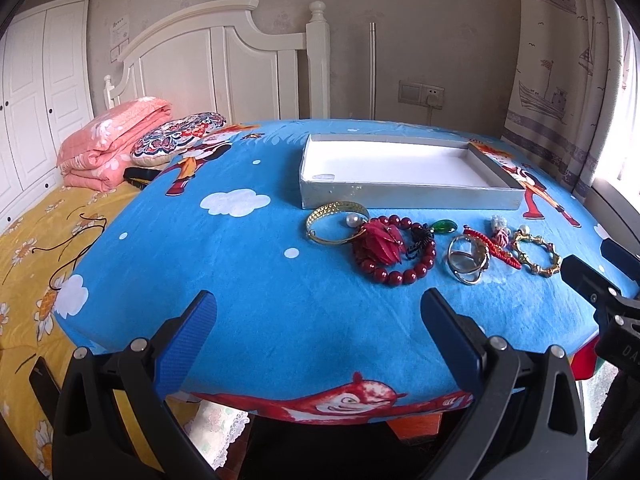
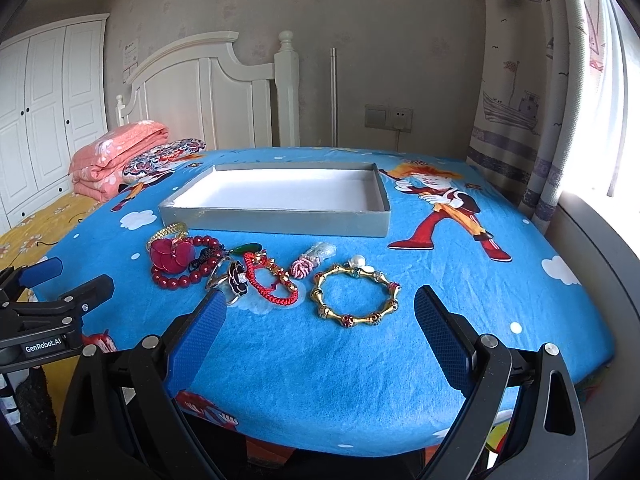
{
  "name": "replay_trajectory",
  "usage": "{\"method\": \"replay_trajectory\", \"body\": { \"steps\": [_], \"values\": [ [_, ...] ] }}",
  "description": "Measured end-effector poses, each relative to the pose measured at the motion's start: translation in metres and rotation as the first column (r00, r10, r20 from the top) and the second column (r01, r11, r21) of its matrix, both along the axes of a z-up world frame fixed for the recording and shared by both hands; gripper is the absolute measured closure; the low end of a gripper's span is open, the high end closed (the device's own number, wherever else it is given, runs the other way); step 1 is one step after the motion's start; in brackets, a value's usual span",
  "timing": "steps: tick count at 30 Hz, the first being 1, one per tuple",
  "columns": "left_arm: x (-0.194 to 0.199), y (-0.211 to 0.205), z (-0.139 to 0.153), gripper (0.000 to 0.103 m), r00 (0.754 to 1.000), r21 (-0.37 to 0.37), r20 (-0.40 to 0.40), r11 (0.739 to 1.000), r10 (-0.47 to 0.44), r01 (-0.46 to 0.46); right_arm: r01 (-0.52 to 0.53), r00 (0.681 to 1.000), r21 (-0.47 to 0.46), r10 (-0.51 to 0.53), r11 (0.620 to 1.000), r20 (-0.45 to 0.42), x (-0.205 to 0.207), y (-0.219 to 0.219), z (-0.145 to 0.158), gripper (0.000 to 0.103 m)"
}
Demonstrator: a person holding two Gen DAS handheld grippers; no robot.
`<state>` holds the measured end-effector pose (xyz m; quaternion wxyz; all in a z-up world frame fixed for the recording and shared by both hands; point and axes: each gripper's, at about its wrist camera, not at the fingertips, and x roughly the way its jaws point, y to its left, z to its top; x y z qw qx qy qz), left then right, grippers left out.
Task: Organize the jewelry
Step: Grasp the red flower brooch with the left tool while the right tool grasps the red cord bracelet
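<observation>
Your left gripper and right gripper both hang with jaws spread wide, holding nothing. Ahead of your right one lies the gold bangle; the red bead bracelet sits beyond your left, before the grey tray.

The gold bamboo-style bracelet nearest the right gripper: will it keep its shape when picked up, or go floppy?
The gold bamboo-style bracelet probably flexes: it looks built of separate segments joined by beads. It lies flat on the blue cloth, so rolling seems unlikely. Its polished metal may slip between the pads.
</observation>
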<state>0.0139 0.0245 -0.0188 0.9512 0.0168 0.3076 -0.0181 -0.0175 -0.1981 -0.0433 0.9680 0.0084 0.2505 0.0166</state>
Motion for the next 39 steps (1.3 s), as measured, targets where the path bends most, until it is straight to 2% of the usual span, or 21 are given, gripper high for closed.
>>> {"method": "replay_trajectory", "body": {
  "steps": [5,12,17,22,28,30,32,33,35,39],
  "values": [
    [0.012,0.004,-0.009,0.005,0.999,0.002,-0.044,1.0,0.017,-0.017,0.024,1.0,-0.005,-0.024,1.0,-0.004,0.005,-0.006,-0.005,0.014],
    [0.034,-0.005,-0.011,0.005,1.0,0.008,-0.007,1.0,0.004,-0.004,0.011,1.0,-0.046,-0.011,0.999,-0.001,0.01,-0.003,-0.011,0.018],
    [0.05,-0.028,-0.012,0.015,0.999,0.06,0.023,0.998,-0.037,0.035,-0.028,1.0,-0.046,0.027,0.999,-0.016,0.02,0.003,-0.015,0.03],
    [0.066,-0.038,-0.013,0.018,0.998,0.046,0.013,0.997,-0.067,0.067,-0.057,0.998,-0.044,0.056,0.997,-0.033,0.029,0.008,-0.021,0.039],
    [0.079,-0.048,-0.025,0.041,0.995,0.044,-0.03,0.995,-0.092,0.093,-0.103,0.994,-0.074,0.1,0.992,-0.032,0.037,0.02,-0.022,0.046],
    [0.081,-0.047,-0.028,0.06,0.994,0.036,-0.041,0.994,-0.1,0.102,-0.122,0.992,-0.105,0.119,0.987,-0.031,0.038,0.028,-0.023,0.048],
    [0.081,-0.046,-0.029,0.067,0.993,0.028,-0.041,0.994,-0.107,0.109,-0.138,0.99,-0.133,0.135,0.981,-0.031,0.04,0.036,-0.024,0.05],
    [0.08,-0.045,-0.029,0.073,0.994,0.032,-0.039,0.994,-0.104,0.106,-0.139,0.99,-0.157,0.135,0.978,-0.036,0.042,0.041,-0.026,0.05],
    [0.079,-0.043,-0.028,0.074,0.993,0.024,-0.034,0.994,-0.109,0.11,-0.137,0.99,-0.195,0.129,0.971,-0.052,0.046,0.048,-0.03,0.058],
    [0.075,-0.038,-0.026,0.075,0.993,0.006,-0.029,0.993,-0.115,0.115,-0.131,0.99,-0.2,0.119,0.971,-0.071,0.053,0.049,-0.034,0.067]
  ]
}}
